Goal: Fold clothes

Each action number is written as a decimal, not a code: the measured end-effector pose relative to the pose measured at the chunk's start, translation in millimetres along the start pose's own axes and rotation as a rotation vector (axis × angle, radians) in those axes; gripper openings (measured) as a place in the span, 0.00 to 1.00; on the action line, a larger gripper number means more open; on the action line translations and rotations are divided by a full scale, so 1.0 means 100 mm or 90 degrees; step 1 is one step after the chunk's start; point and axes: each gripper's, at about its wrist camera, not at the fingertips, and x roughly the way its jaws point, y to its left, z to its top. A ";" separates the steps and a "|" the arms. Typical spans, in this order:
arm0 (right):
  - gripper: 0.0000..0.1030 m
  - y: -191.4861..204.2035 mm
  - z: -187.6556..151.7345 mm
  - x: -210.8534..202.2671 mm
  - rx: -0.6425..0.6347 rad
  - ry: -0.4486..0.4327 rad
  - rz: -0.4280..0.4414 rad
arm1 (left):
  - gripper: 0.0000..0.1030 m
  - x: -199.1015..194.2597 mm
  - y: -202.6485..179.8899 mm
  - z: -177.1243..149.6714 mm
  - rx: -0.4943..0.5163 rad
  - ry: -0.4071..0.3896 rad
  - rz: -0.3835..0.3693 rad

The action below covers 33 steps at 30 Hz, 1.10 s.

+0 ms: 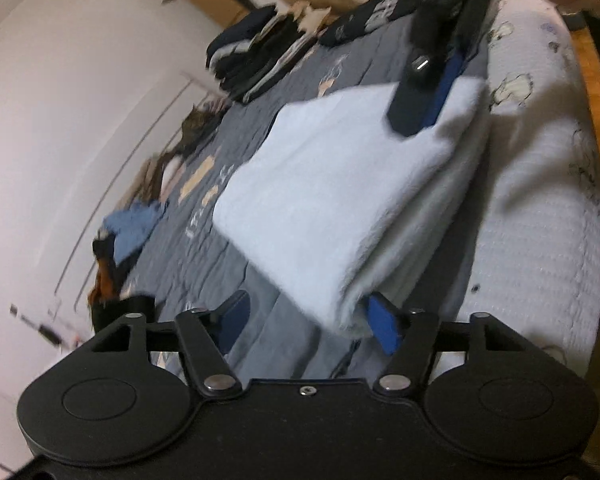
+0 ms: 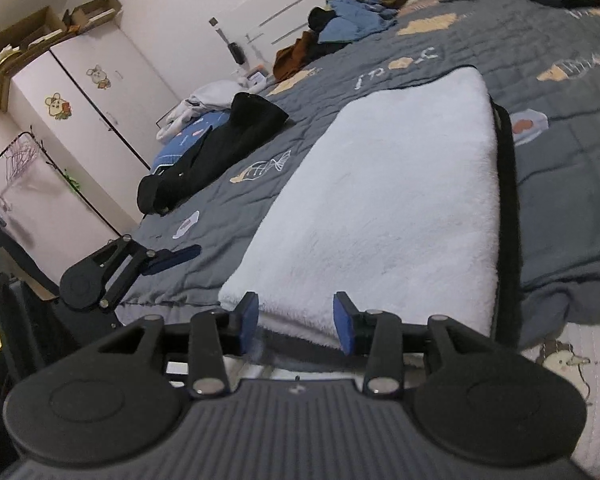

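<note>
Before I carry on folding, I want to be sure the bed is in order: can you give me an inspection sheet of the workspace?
Surface: bed with grey quilt, lying flat under the work.
Job's things: white fleecy garment, folded into a rectangle, dark edge along one side.
Clutter: black garment lying loose; blue clothing heap by the wall; stack of folded dark clothes.
Grippers: left hand-held gripper open, at the garment's corner; right hand-held gripper open, garment's near edge between its fingers, not pinched.
Cables: nothing seen.
Surroundings: white wardrobe with stickers, cardboard boxes on top.
</note>
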 end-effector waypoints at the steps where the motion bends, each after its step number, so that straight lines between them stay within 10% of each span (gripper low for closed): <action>1: 0.39 0.02 -0.01 0.01 -0.006 -0.003 -0.001 | 0.57 -0.01 -0.01 0.01 0.003 -0.010 0.004; 11: 0.42 0.07 -0.02 0.06 -0.034 -0.008 -0.029 | 0.54 -0.11 0.03 0.16 -0.026 -0.055 -0.025; 20: 0.48 0.32 -0.19 0.23 -0.169 0.057 -0.071 | 0.21 0.10 -0.24 0.13 0.079 -0.013 -0.031; 29: 0.49 0.05 -0.23 0.38 -0.084 0.180 -0.104 | 0.18 0.03 -0.15 0.07 0.034 0.041 -0.127; 33: 0.49 0.04 -0.14 0.17 -0.046 0.133 -0.050 | 0.21 -0.09 0.15 0.10 -0.088 0.017 -0.197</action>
